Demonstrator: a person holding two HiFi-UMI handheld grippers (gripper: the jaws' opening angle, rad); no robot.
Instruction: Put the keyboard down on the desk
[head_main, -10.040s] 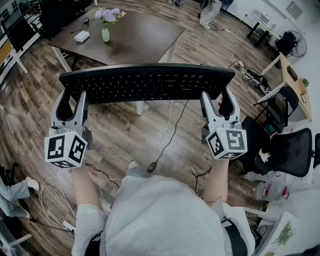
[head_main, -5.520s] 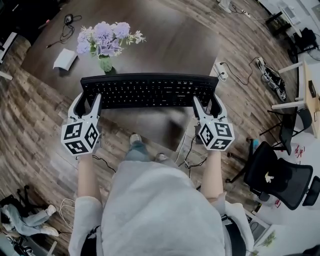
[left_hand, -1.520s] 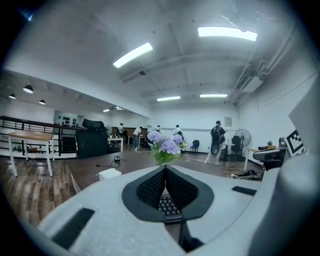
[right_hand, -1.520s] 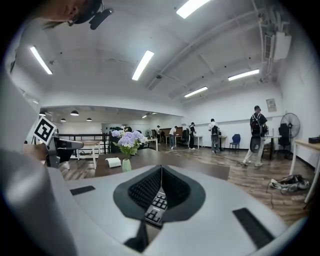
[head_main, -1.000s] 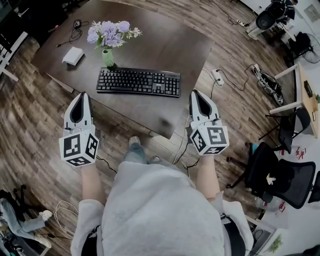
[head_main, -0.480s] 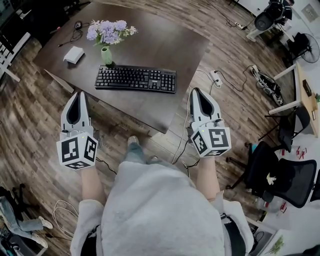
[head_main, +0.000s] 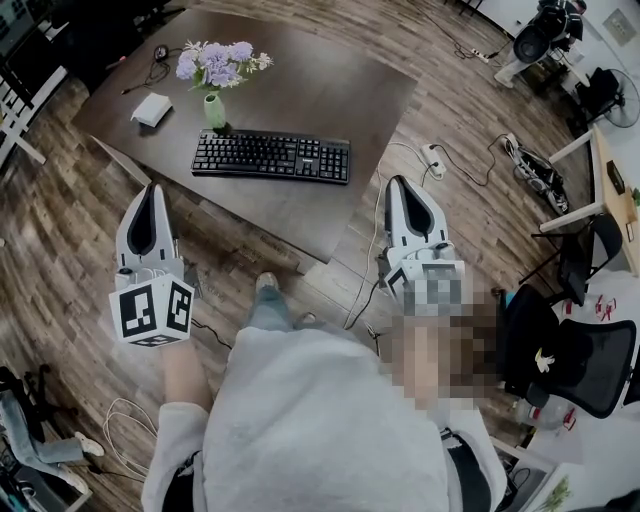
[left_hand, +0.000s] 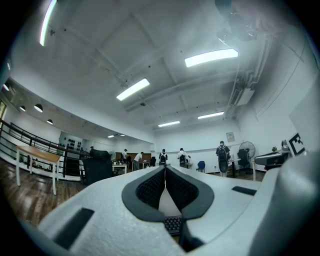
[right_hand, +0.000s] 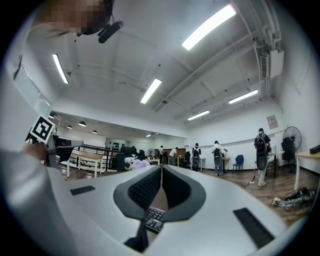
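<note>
Keyboard (head_main: 271, 157) lies flat on desk (head_main: 330, 90), lettering unreadable.

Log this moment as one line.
keyboard: flat on desk, near vase | left tongs: shut, empty | right tongs: shut, empty | task: keyboard down

A green vase (head_main: 213, 110) holding purple flowers (head_main: 215, 62) is seen upright, with a small white box (head_main: 152, 109) set just to its left. A wooden floor (head_main: 60, 230) is spread all around. A white power strip (head_main: 433, 157) is laid on it at the middle right, and a bundle of dark cables (head_main: 525, 163) is left further right. A black office chair (head_main: 567, 352) is placed at the right edge. In the gripper views, long ceiling lights (left_hand: 210, 57) are lit, a standing fan (left_hand: 246, 149) is set by the far wall, and several people (right_hand: 261, 149) are seen standing well away across the room.
</note>
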